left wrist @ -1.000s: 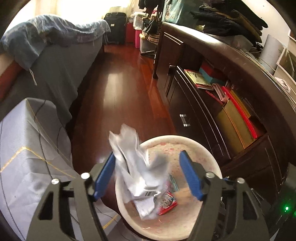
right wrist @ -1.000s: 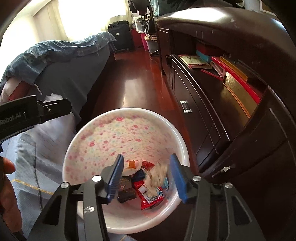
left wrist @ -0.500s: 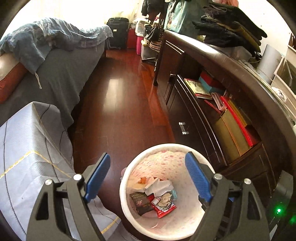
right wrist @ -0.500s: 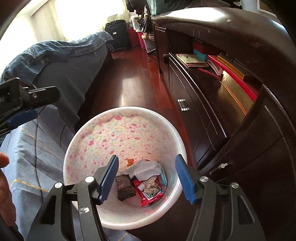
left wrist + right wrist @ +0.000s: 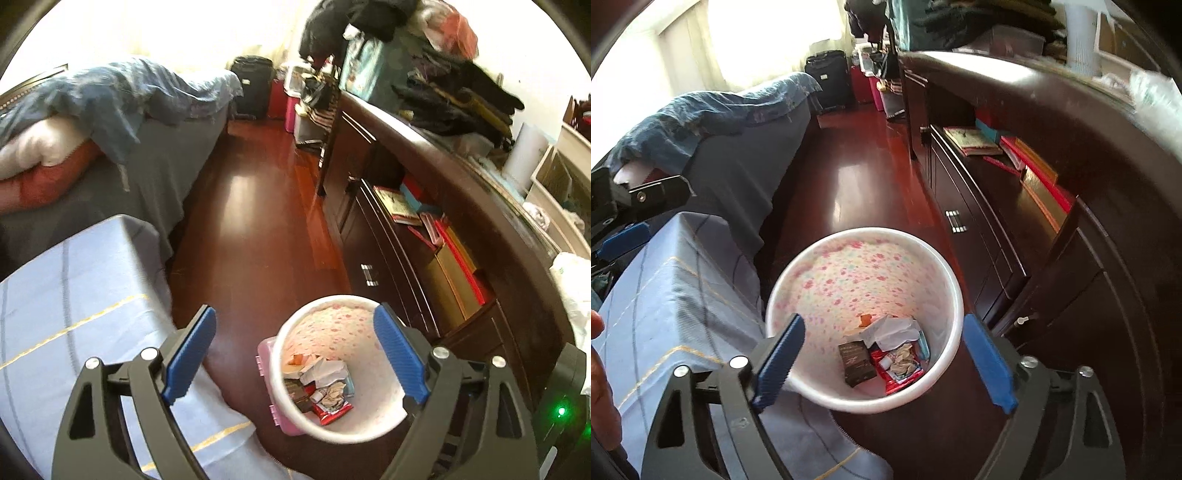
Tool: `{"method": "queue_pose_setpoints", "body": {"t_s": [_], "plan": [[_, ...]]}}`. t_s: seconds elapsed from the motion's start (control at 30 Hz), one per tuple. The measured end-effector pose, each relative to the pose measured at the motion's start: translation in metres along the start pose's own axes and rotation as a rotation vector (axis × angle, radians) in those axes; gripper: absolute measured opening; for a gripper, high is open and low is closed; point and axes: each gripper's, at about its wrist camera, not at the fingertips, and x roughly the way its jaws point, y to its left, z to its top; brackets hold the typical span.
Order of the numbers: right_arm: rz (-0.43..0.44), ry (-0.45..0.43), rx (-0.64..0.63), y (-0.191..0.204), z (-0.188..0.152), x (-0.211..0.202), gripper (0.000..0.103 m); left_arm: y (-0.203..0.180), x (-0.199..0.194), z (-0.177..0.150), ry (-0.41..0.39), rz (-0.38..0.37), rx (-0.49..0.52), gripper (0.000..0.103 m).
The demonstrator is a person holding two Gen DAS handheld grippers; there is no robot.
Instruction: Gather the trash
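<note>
Your left gripper [image 5: 293,356] and right gripper [image 5: 886,360] have just been opening; both jaws now stand wide with nothing between them. The trash [image 5: 886,350] lies in the floral bin [image 5: 827,258] at 6 o'clock, floor-standing beside the bed [image 5: 683,295] for easy drops.
</note>
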Motion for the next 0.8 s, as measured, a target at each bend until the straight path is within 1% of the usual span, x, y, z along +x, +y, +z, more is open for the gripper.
{"method": "queue_pose_setpoints", "body": {"t_s": [0.13,0.2,0.23,0.33,0.47,0.53,0.57,0.6,0.63,0.67,0.7,0.77,0.8], "plan": [[0.004,-0.04,-0.036,0.023,-0.007,-0.033,0.096,0.021,-0.047,-0.008,-0.04,0.054,-0.014,0.092],[0.025,-0.066,-0.063,0.04,-0.012,-0.055,0.098,0.036,-0.079,-0.016,-0.073,0.088,-0.03,0.094],[0.037,-0.075,-0.076,0.047,-0.014,-0.063,0.099,0.048,-0.099,-0.021,-0.094,0.118,-0.05,0.097],[0.092,-0.114,-0.137,0.078,-0.023,-0.095,0.099,0.074,-0.147,-0.035,-0.143,0.156,-0.099,0.099],[0.169,-0.164,-0.234,0.122,-0.04,-0.137,0.099,0.113,-0.227,-0.062,-0.237,0.271,-0.163,0.099],[0.203,-0.195,-0.28,0.145,-0.05,-0.161,0.099,0.128,-0.265,-0.076,-0.274,0.348,-0.196,0.099],[0.224,-0.209,-0.298,0.155,-0.054,-0.172,0.099,0.138,-0.292,-0.086,-0.305,0.387,-0.223,0.099],[0.258,-0.234,-0.324,0.168,-0.061,-0.189,0.099,0.143,-0.307,-0.091,-0.321,0.408,-0.237,0.099],[0.274,-0.249,-0.335,0.175,-0.065,-0.199,0.099,0.148,-0.325,-0.097,-0.339,0.432,-0.253,0.099],[0.297,-0.267,-0.346,0.182,-0.069,-0.209,0.099,0.154,-0.351,-0.106,-0.37,0.468,-0.273,0.099],[0.337,-0.293,-0.368,0.193,-0.075,-0.226,0.099,0.156,-0.364,-0.111,-0.388,0.49,-0.282,0.099],[0.372,-0.323,-0.395,0.205,-0.083,-0.244,0.099,0.161,-0.401,-0.124,-0.428,0.551,-0.295,0.099],[0.398,-0.348,-0.417,0.214,-0.089,-0.259,0.099,0.16,-0.411,-0.127,-0.439,0.569,-0.295,0.099]]}}
